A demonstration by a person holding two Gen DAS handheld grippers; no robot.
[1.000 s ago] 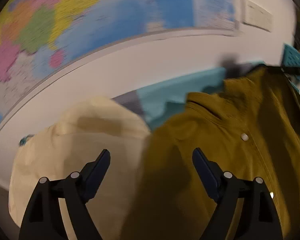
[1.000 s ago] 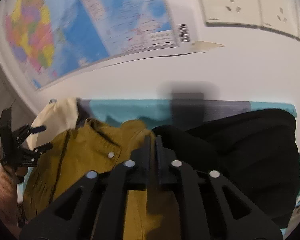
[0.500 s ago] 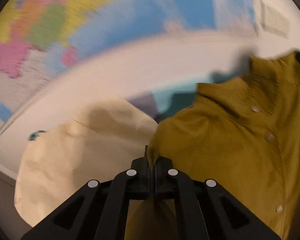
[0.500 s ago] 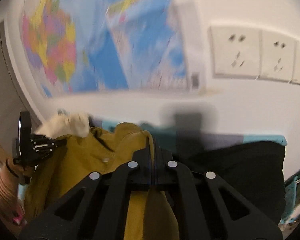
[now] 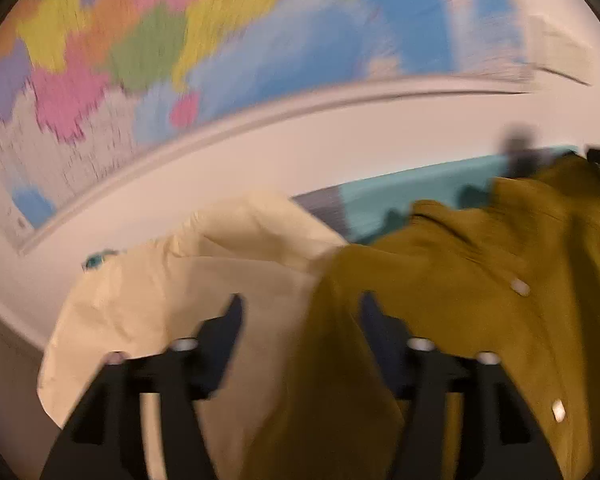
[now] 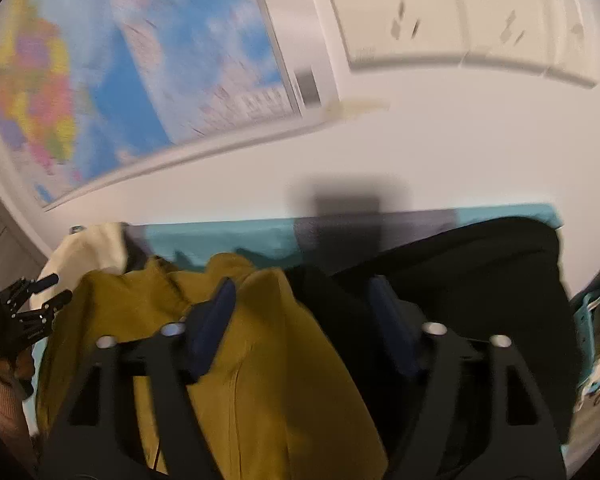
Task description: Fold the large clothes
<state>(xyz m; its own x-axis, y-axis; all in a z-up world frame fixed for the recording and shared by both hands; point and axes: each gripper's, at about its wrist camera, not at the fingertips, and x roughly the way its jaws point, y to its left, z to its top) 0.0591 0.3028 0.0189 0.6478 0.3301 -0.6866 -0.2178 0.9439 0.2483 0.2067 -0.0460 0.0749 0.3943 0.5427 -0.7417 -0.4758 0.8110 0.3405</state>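
Not much room here. The wall (image 6: 420, 152) with the map (image 5: 220, 48) and sockets (image 6: 440, 12) closes off the far side, right behind the clothes. The only bare patch is a strip of teal surface (image 6: 220, 236) along the wall. In front it's piled up: cream garment (image 5: 160, 292) left, mustard shirt (image 5: 460, 300) middle, black garment (image 6: 480, 280) right — all touching. A teal basket (image 6: 596, 308) blocks the right edge.

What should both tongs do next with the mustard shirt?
Probably close again on the shirt edges. Both tongs, left and right, are opening, their pads off the cloth, though shirt fabric still lies between each pair. It sits bunched between the cream garment and the black one, not yet spread.
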